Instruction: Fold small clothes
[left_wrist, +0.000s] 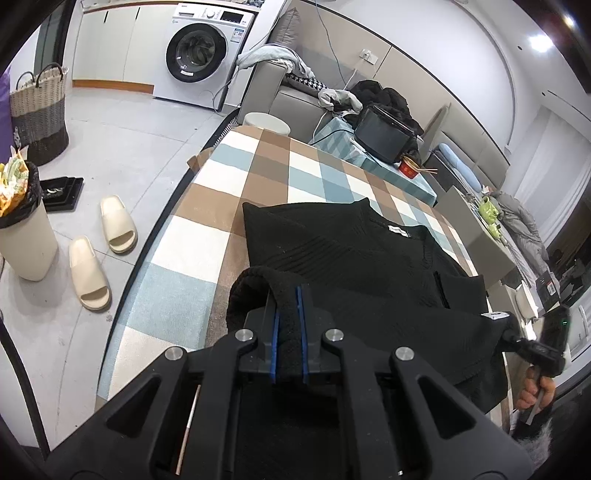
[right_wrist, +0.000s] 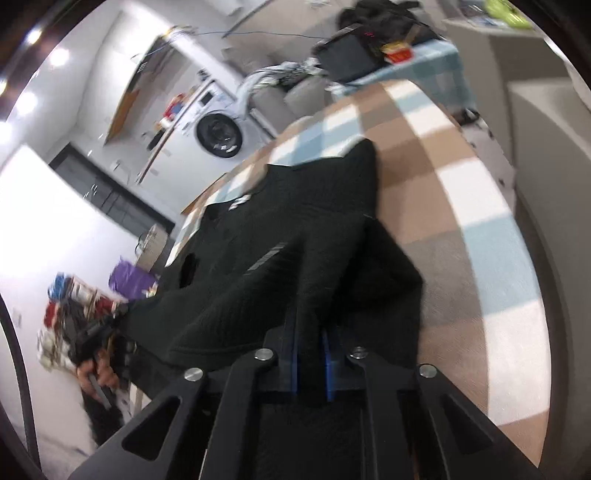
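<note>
A black knit sweater (left_wrist: 369, 258) lies on a checked cloth-covered table (left_wrist: 258, 177), its white neck label (left_wrist: 398, 230) facing up. My left gripper (left_wrist: 289, 295) is shut on a thick edge of the sweater at its near left and lifts it off the table. My right gripper (right_wrist: 308, 325) is shut on the sweater (right_wrist: 295, 221) at its near right edge. It also shows at the right of the left wrist view (left_wrist: 517, 338), with the fabric stretched between the two grippers. The right wrist view is motion-blurred.
A black box (left_wrist: 384, 136) and a red cup (left_wrist: 410, 170) stand at the table's far end. A sofa (left_wrist: 295, 96) with clothes is behind. On the floor to the left are slippers (left_wrist: 99, 254), a bin (left_wrist: 22, 236), a basket (left_wrist: 38, 110) and a washing machine (left_wrist: 199, 55).
</note>
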